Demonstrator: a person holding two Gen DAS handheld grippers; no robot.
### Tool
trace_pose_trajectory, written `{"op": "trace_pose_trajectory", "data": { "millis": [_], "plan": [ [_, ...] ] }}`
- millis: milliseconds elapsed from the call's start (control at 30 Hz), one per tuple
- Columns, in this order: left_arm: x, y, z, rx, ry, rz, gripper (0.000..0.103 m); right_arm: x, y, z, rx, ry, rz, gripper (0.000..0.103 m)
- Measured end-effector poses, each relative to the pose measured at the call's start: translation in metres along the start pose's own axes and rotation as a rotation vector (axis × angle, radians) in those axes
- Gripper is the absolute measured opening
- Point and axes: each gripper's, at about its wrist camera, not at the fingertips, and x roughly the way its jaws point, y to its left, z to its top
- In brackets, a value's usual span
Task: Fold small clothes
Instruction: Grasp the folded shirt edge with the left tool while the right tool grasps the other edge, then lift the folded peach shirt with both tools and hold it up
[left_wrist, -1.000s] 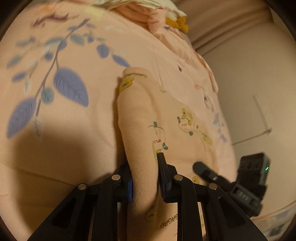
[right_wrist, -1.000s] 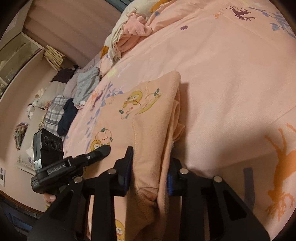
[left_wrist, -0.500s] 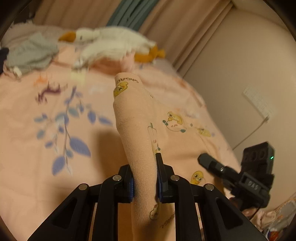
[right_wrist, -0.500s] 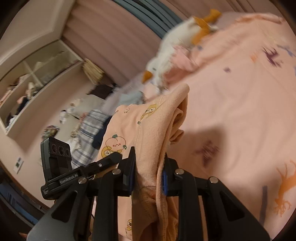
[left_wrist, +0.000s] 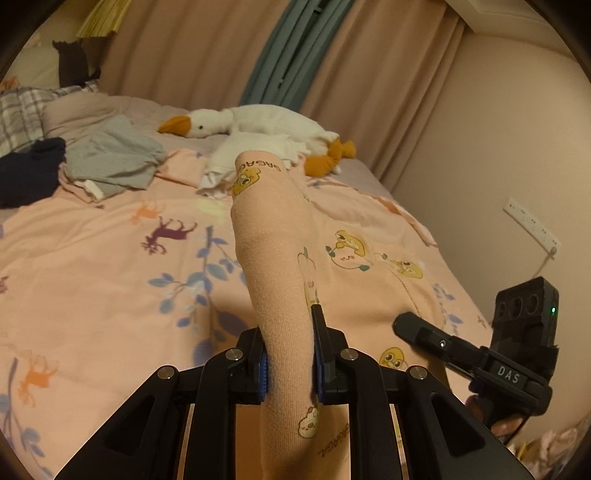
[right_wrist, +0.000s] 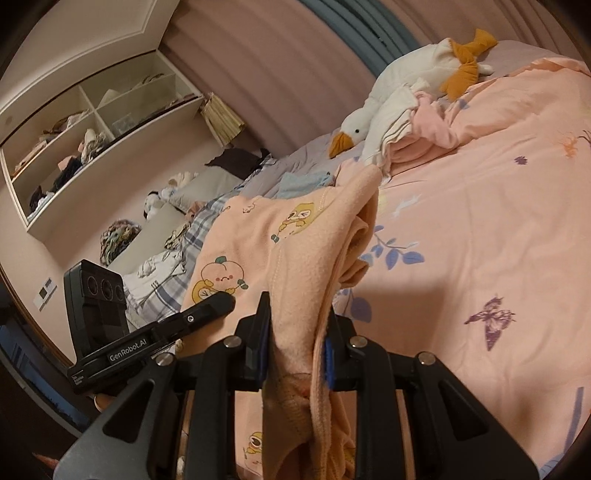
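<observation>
Held aloft above pink animal-print bedspread (left_wrist: 92, 266): peach cartoon-print fleece garment (left_wrist: 280, 266), pinched by left gripper (left_wrist: 290, 363) and right gripper (right_wrist: 295, 356), jaws narrow, before white plush goose (left_wrist: 258, 122).

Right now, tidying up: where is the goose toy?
In both views the goose lies at the bed's far end by the curtains, beside crumpled clothes.

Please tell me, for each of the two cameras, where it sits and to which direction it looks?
Left wrist: sits behind the left claw, looking across the bed toward the curtains; right claw at right edge.
Right wrist: sits behind the right claw, facing the bed and wall shelf; left claw at left.
Shared: peach garment clamped by both, plush goose.
</observation>
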Motion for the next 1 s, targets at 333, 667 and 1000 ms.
{"op": "trace_pose_trajectory", "data": {
  "millis": [333,667,1000],
  "plan": [
    [-0.017,0.02,0.001,-0.02,-0.037,0.033,0.016,0.03,0.013,0.005,-0.044,0.044,0.023,0.024],
    [-0.017,0.04,0.003,-0.056,-0.027,0.074,0.016,0.054,0.026,0.002,-0.083,0.095,0.019,0.024],
    [-0.018,0.045,0.001,-0.053,-0.028,0.106,0.016,0.065,0.038,0.0,-0.133,0.114,-0.017,0.024]
  ]
}}
